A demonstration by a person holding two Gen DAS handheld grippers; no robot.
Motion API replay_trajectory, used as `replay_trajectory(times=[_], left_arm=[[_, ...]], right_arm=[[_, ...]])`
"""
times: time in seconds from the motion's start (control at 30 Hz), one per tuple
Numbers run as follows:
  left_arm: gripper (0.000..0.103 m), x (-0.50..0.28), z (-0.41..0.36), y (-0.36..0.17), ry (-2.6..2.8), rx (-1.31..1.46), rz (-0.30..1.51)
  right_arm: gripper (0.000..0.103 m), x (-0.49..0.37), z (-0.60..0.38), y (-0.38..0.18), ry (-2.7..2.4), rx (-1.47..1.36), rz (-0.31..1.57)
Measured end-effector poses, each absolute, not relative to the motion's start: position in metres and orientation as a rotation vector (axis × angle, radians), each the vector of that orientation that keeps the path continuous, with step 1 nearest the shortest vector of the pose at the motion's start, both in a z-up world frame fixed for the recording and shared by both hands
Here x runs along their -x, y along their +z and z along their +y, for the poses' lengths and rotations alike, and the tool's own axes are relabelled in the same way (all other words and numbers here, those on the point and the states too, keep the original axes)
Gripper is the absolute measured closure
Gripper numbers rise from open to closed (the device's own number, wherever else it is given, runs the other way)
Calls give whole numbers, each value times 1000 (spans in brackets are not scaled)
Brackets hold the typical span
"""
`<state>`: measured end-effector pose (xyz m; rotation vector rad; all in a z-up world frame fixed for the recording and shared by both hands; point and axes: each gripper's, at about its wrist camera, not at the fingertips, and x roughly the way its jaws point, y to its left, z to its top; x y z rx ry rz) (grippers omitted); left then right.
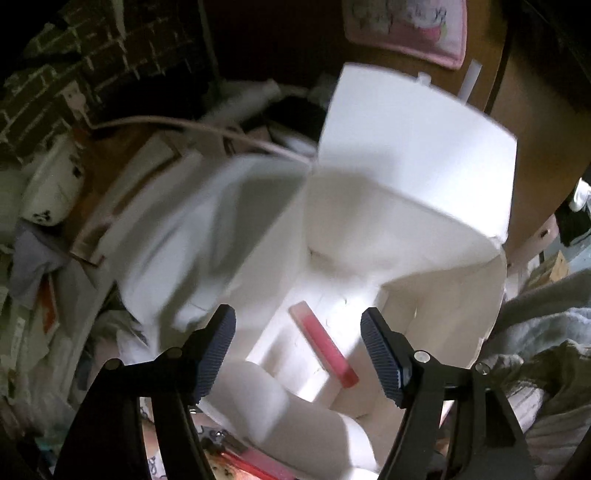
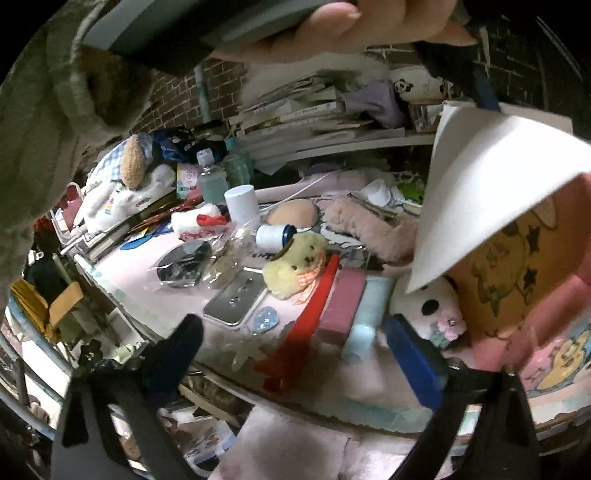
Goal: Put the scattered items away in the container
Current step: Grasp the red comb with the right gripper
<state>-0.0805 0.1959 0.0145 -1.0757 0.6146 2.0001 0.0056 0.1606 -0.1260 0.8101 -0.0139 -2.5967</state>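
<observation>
Cluttered desk under a pink cloth (image 2: 155,273), brick-pattern wall (image 2: 173,99) behind, stacked books and papers along the back.

White box (image 1: 436,206), flaps up, sits at the desk's edge; left wrist view looks down into it. Inside: a white moulded insert with one pink bar (image 1: 325,343) lying diagonally in its recess. Nothing else discernible in the box; view is motion-blurred.

Left gripper (image 1: 298,354) hovers above the box opening, jaws parted about halfway, pads clear of the pink bar below them, nothing gripped.

Right gripper (image 2: 295,347) points across the desk, jaws spread wide, empty. Between its fingers, lying side by side on the cloth: red comb-like strip (image 2: 314,317), pink rectangular block (image 2: 341,302), pale blue tube (image 2: 369,314). Just beside the right finger: white plush with pink flower (image 2: 428,306), partly under a white box flap (image 2: 491,192). Further out: yellow plush bear (image 2: 295,266), clear-edged tray (image 2: 236,299), white thread spool (image 2: 273,236), white cylinder (image 2: 242,203), fuzzy pink band (image 2: 373,229). A hand (image 2: 369,26) shows at the top edge.
</observation>
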Motion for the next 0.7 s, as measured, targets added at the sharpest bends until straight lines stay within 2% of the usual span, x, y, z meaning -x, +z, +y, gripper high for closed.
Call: replay_trajectory(times=[0.03,0.17,0.23,0.3,0.37,0.43,0.53,0.6,0.7], left_arm=[[32,76,190,21,2010,1051,597],[23,71,164,50,2098,933,445],[15,75,157,60,2153,885,383],[14,72,139,75,2267,820,346],[14,61,118,81,2369,781,315],[14,52,91,82,2460,753,265],[14,55,63,63,2528,749,182],[14,47,43,49,2597,743,143],[14,32,18,29,2690,744,99]], right_arm=[[20,-5,161,-126,-2598,-817,-6],[26,-6,165,-127,-2614,-819,3],[39,-8,165,-127,-2626,-815,23],[46,-11,163,-127,-2644,-810,60],[48,-15,163,-128,-2659,-806,71],[61,-20,164,-129,-2661,-801,64],[74,-30,158,-128,-2685,-767,118],[75,-34,154,-126,-2696,-743,152],[84,-29,148,-128,-2671,-773,138]])
